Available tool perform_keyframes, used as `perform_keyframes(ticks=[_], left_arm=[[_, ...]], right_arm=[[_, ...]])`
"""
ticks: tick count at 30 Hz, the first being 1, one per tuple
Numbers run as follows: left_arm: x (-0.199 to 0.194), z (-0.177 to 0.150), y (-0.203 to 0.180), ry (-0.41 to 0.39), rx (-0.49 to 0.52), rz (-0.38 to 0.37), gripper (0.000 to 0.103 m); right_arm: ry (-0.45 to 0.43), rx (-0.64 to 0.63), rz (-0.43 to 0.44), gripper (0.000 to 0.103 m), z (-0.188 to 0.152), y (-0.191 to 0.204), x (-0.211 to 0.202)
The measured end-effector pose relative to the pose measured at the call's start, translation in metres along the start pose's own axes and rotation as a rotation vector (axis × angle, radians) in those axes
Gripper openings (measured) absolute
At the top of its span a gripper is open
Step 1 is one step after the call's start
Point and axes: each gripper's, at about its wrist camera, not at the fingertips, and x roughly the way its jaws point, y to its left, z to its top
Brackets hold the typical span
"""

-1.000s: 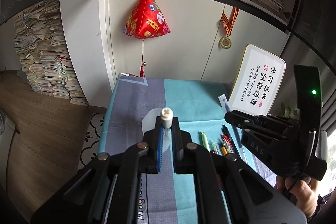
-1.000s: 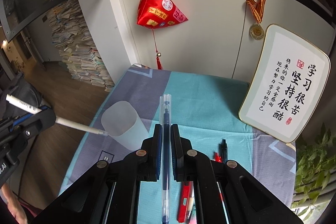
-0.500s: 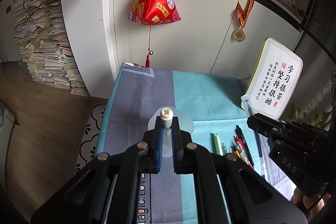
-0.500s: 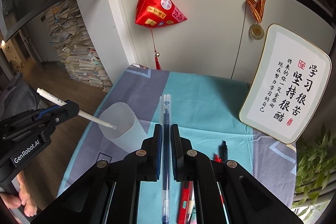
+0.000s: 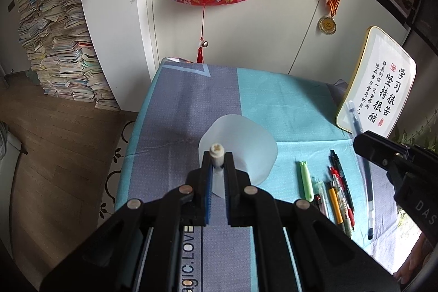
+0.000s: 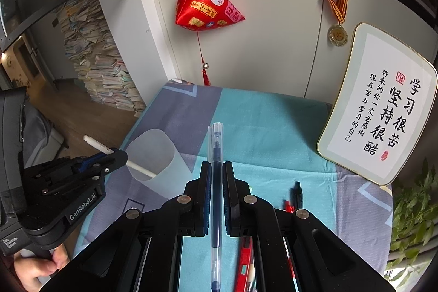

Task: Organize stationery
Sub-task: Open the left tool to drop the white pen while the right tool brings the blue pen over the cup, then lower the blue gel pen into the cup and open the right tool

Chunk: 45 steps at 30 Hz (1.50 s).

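Two pens were mid-transfer: the left hand-held gripper [image 6: 120, 155] clamped a slim white pen [image 6: 98, 146] above the translucent frosted plastic cup [image 5: 237, 144] at centre frame, the right hand-held gripper [image 6: 216, 168] pinched a clear blue-ink gel pen [image 6: 216, 182], and several coloured pens [image 5: 335, 199] lay unsorted on the worktop [image 5: 287, 100] at lower right.

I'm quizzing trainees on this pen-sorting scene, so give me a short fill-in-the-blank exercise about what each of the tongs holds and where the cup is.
1. The left tongs are shut on a slim ____ pen.
2. The right tongs grip a clear pen with ____ ink.
3. The translucent plastic cup stands on the ____ part of the tablecloth.

Missing words: white; blue; grey
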Motion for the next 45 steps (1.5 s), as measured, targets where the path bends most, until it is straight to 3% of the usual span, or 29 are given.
perform_keyframes(ticks=[5, 17, 21, 37, 45], left_arm=[[0.003, -0.003, 0.003, 0.013, -0.014, -0.024, 0.006], [-0.024, -0.001, 0.011, -0.036, -0.032, -0.067, 0.006], [-0.038, 0.001, 0.013, -0.065, -0.03, -0.084, 0.006], [-0.07, 0.002, 0.02, -0.146, -0.027, -0.111, 0.006], [-0.068, 0.001, 0.026, -0.144, -0.042, -0.101, 0.007]], right_arm=[[-0.033, 0.023, 0.024, 0.006, 0.008, 0.003, 0.005], [-0.255, 0.075, 0.26, 0.006, 0.043, 0.032, 0.019], [-0.285, 0.095, 0.293, 0.006, 0.05, 0.038, 0.033], [-0.52, 0.033, 0.099, 0.006, 0.019, 0.062, 0.058], [-0.492, -0.007, 0.07, 0.006, 0.006, 0.066, 0.07]])
